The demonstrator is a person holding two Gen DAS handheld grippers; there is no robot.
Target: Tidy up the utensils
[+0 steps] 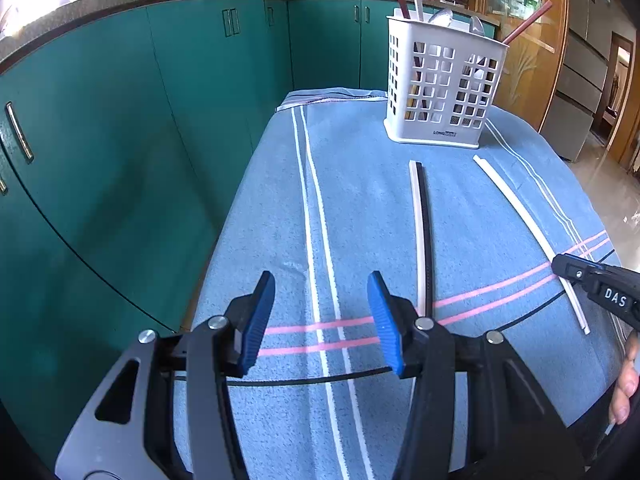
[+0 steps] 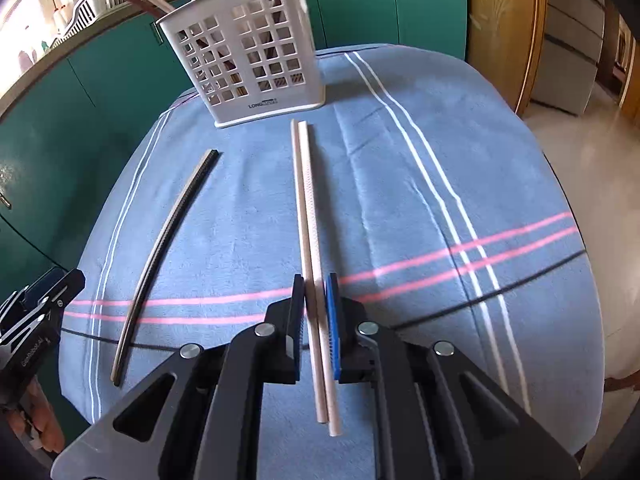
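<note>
A white slotted utensil holder [image 1: 442,96] stands at the far end of the blue striped towel; it also shows in the right wrist view [image 2: 248,60], with red and white chopsticks and spoons inside. A dark pair of chopsticks [image 1: 423,236] lies on the towel just right of my left gripper [image 1: 322,316], which is open and empty; the pair also shows in the right wrist view [image 2: 160,248]. My right gripper [image 2: 316,320] is shut on a white pair of chopsticks [image 2: 308,208], which lies lengthwise between its fingers. The white pair also shows in the left wrist view [image 1: 524,220].
The blue towel [image 2: 400,184] covers a small table with drop-offs on all sides. Teal cabinets [image 1: 160,100] run along the left and back under a countertop with pots and a dish rack. A wooden door [image 1: 528,40] and tiled floor lie to the right.
</note>
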